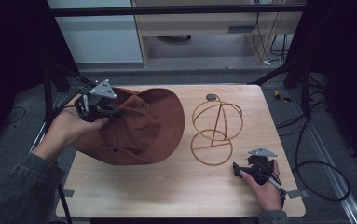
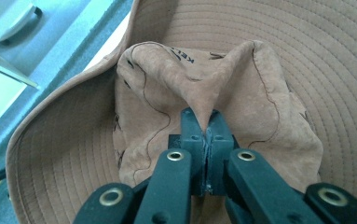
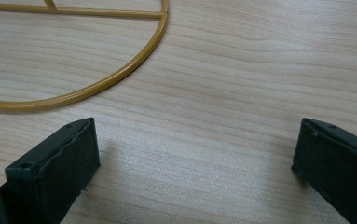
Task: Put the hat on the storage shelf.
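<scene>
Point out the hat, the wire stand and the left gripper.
hat (image 1: 160, 121): high view, on its brim.
wire stand (image 1: 212, 163): high view, on its base ring.
left gripper (image 2: 206, 122): left gripper view, between its fingertips pinching the hat.

A pale wooden table (image 1: 176, 186) stands on grey floor (image 1: 204, 74), before a light cabinet (image 1: 106, 42), cables (image 1: 316, 163) alongside.

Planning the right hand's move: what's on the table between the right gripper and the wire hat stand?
Nothing: in the right gripper view, bare wood lies between the open right gripper and the wire hat stand.
</scene>
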`<action>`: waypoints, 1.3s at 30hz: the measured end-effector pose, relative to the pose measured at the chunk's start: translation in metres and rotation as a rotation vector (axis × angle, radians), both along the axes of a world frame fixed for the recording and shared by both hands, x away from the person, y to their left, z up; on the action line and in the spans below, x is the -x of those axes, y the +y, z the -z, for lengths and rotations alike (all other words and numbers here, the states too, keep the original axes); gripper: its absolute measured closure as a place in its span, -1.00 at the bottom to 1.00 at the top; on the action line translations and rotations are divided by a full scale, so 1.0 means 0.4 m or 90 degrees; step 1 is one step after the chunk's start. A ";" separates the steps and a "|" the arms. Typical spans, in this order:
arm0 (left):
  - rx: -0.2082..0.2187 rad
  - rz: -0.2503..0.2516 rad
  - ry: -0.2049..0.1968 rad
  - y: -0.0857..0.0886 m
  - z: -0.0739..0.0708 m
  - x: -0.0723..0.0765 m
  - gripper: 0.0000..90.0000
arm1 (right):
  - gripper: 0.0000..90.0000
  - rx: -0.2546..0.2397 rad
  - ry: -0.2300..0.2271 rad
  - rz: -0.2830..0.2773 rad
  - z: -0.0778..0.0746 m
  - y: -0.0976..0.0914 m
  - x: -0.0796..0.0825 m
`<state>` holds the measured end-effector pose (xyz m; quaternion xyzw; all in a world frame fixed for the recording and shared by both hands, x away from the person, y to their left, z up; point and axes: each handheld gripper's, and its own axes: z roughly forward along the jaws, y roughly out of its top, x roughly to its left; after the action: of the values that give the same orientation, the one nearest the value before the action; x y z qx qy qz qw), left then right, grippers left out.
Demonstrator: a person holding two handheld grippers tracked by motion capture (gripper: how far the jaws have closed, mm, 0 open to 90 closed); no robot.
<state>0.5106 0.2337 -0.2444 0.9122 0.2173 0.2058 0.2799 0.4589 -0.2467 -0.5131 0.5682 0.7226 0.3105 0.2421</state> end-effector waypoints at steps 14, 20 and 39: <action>0.023 0.026 -0.040 -0.015 -0.074 0.038 0.97 | -0.99 0.000 0.001 0.000 0.000 0.000 0.000; 0.025 0.033 -0.055 -0.026 -0.114 0.045 0.97 | -0.99 0.002 0.000 -0.001 0.000 -0.001 0.000; 0.016 0.055 -0.061 -0.068 -0.144 0.048 0.97 | -0.99 0.003 0.000 -0.002 0.000 -0.001 0.000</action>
<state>0.4915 0.2067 -0.1868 0.9062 0.1667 0.2339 0.3103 0.4589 -0.2471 -0.5131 0.5666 0.7240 0.3094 0.2429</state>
